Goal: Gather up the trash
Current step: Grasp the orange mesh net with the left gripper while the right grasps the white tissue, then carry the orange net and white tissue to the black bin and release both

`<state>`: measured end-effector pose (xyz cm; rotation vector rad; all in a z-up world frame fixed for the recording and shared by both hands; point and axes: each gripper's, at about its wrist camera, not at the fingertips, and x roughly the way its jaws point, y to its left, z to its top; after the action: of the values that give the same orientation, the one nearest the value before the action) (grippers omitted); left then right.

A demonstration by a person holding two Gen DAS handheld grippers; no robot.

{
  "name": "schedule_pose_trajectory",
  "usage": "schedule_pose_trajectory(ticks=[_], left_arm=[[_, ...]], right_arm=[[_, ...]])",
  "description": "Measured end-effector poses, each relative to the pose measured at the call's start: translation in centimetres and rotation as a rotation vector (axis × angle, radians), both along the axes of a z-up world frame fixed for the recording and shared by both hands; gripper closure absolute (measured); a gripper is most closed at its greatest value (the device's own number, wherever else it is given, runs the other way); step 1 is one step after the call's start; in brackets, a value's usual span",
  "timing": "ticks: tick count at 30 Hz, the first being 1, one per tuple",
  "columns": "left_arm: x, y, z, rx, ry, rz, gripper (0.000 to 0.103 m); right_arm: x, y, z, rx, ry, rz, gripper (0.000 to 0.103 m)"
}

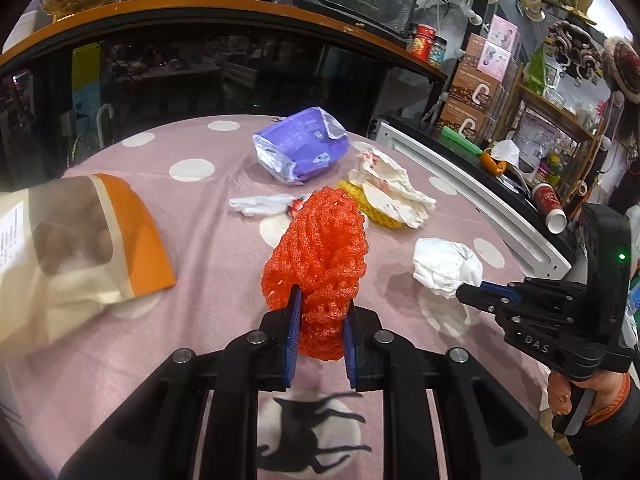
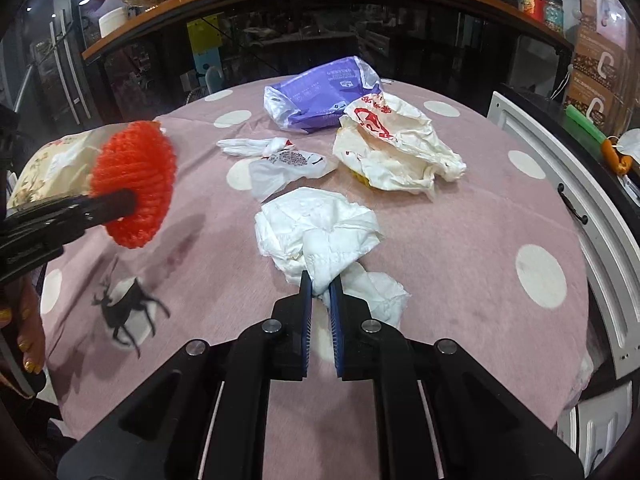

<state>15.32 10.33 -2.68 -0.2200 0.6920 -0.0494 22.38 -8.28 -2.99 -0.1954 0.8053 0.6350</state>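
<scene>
Orange foam net point(image 1: 320, 256) gripped in my left fingers point(image 1: 318, 332), tissue wad point(image 2: 320, 232) in my right point(image 2: 320, 304); purple bag point(image 2: 320, 96) at twelve o'clock remains.

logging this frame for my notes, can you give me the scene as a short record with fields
surface: round pink polka-dot tablecloth
left gripper: shut on orange foam net, lifted above the cloth
right gripper: shut on white crumpled tissue
still on table: purple plastic package, white wrapper with red print, small clear wrapper, yellow foam net under the white wrapper
near left edge: orange and cream paper bag
</scene>
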Motion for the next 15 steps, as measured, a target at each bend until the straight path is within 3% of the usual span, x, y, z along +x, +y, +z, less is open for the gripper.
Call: schedule_pose_trajectory(ticks=[15], left_arm=[[-3.6,-6.3,0.7,0.009,-0.044,-0.12,0.084]], right_arm=[[-7.0,-6.4,1.4,0.081,-0.051,-0.081,0.094]])
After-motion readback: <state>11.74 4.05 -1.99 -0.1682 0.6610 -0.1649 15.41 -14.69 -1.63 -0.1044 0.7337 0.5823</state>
